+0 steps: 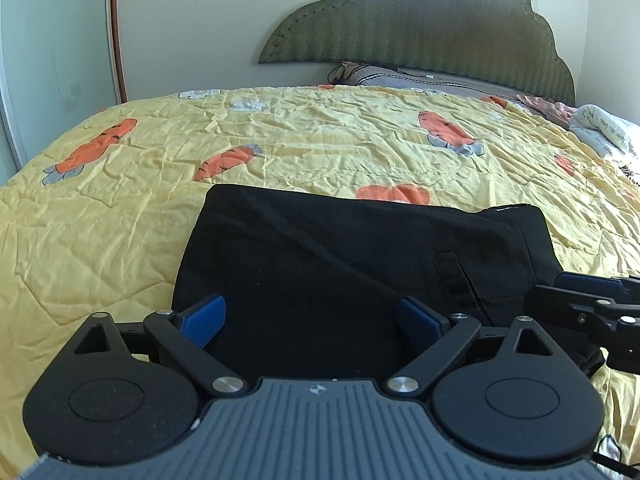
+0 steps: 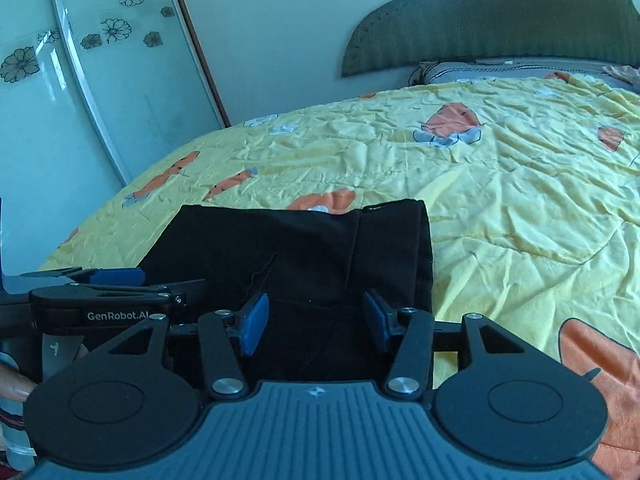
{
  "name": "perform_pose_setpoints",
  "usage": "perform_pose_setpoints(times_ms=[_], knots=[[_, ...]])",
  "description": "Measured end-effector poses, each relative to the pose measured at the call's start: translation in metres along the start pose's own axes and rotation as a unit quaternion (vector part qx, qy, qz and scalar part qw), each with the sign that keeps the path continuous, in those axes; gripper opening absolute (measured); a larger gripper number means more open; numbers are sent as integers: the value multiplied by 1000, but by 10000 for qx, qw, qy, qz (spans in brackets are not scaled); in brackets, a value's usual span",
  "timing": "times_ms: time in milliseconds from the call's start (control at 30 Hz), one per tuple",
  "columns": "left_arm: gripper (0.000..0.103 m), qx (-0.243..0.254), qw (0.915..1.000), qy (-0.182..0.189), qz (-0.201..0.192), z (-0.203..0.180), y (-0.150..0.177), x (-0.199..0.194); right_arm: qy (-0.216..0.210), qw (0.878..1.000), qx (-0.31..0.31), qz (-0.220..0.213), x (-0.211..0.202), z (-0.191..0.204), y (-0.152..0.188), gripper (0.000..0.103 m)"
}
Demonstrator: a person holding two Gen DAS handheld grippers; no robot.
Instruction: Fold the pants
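Observation:
Black pants (image 1: 340, 264) lie folded into a compact rectangle on the yellow quilt (image 1: 280, 140); they also show in the right wrist view (image 2: 320, 252), waistband at the right side. My left gripper (image 1: 312, 320) is open, its blue pads spread wide over the near edge of the pants, holding nothing. My right gripper (image 2: 316, 320) is open over the near right part of the pants, holding nothing. Each gripper shows side-on in the other's view: the right one (image 1: 580, 296), the left one (image 2: 112, 284).
The yellow quilt with orange carrot prints covers the bed. A green padded headboard (image 1: 420, 28) and pillows (image 1: 400, 76) stand at the far end. A white blanket (image 1: 600, 132) lies far right. A glass wardrobe door (image 2: 80, 100) stands left of the bed.

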State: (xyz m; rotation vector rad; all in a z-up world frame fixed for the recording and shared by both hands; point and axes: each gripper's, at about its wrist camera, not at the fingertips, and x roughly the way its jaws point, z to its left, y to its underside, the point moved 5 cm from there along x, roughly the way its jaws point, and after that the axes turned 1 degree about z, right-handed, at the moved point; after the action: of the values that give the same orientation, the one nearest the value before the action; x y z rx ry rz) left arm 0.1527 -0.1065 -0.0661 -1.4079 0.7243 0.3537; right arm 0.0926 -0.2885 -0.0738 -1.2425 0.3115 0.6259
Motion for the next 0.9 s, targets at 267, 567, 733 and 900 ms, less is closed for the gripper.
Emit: perform_pose_setpoints(times_ms=[267,567,733,900], knots=[[95,65,10000,-20,-8,-2,1,-5,121,9991,-393,33,6,11,13,53],[95,113,9996,-128,-212,14,-2,-27,32,9998,49,-172,-13,5,10,54],[96,-100,9997,6,-245,62,-12,-26,-34,9980,593,-213,-22,-30,1,66],[95,-831,9953,482,141,105,-14,-7,-488,9909,1214,314,2,-69,0,66]])
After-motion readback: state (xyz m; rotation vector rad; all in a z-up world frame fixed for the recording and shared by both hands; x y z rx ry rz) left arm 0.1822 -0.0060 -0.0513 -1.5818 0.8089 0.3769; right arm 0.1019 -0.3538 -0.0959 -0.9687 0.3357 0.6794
